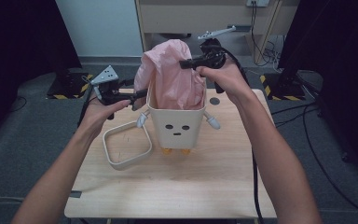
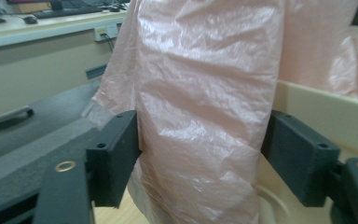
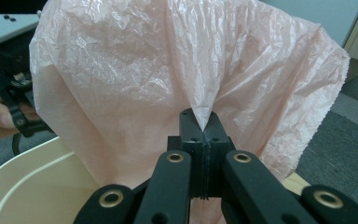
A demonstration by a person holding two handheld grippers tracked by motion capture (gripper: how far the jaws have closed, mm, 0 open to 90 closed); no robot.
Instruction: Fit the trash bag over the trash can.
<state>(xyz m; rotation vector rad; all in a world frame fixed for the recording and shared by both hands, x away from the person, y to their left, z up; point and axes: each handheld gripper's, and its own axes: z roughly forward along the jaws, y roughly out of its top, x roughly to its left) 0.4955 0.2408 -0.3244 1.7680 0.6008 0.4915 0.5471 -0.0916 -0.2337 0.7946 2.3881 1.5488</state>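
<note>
Right claw (image 3: pixel 204 135) pinching pink bag (image 1: pixel 177 74) above bin (image 1: pixel 177 122) rim, left claw (image 2: pixel 200 158) open astride bag's hanging edge

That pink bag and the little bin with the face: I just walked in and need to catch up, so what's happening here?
A person is lining the cream bin with a pink plastic bag on the wooden table. The right gripper has its jaws shut on a pinch of the bag, holding it up above the bin. The left gripper has its jaws open around the bag's hanging side, by the bin's rim. A loose cream ring frame lies beside the bin.
</note>
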